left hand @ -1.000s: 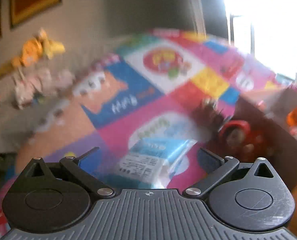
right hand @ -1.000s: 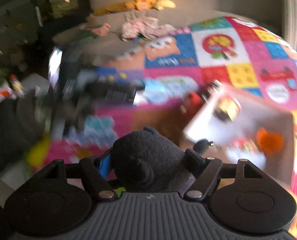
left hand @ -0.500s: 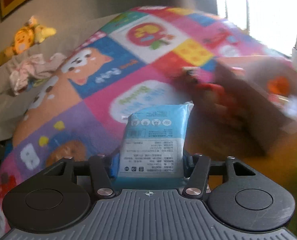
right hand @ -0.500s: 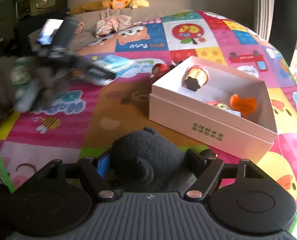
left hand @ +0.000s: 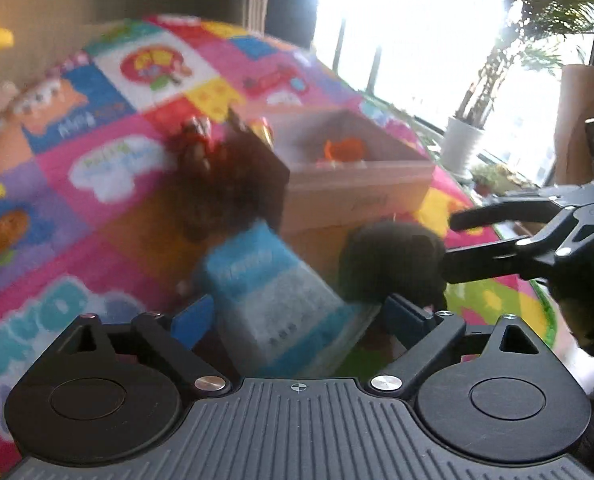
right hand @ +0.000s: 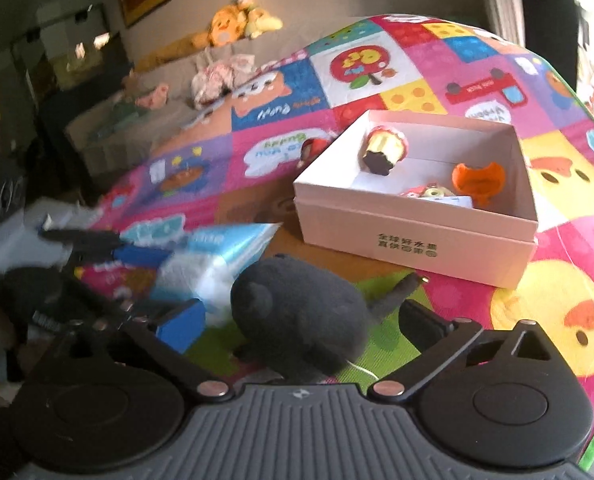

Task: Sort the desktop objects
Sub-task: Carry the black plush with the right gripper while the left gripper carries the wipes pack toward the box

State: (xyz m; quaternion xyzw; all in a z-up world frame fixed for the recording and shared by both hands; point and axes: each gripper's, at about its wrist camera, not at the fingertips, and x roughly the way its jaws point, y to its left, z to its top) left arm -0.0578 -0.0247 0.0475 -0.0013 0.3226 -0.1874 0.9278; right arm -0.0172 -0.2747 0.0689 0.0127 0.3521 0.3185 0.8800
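While both jaws widen, left gripper point(left hand: 297, 312) frees the tissue pack point(left hand: 273, 300), right gripper point(right hand: 301, 320) the grey plush point(right hand: 301, 316).

Left view: window point(left hand: 409, 32) blown out at 1 o'clock, glare; mat point(left hand: 109, 168) and pack point(left hand: 273, 292) motion-blurred. Right view dimmer, sharper; blur at 9 o'clock, fisheye bend at edges.

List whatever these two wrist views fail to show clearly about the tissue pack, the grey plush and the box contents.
- Blue-and-white tissue pack: motion blur in both views makes its print unreadable and hides any contact with the opening left gripper.
- Dark grey plush toy: its underside is hidden by its body; right gripper jaws opening around it.
- Pale pink cardboard box: near wall hides small items; left view blurs them.
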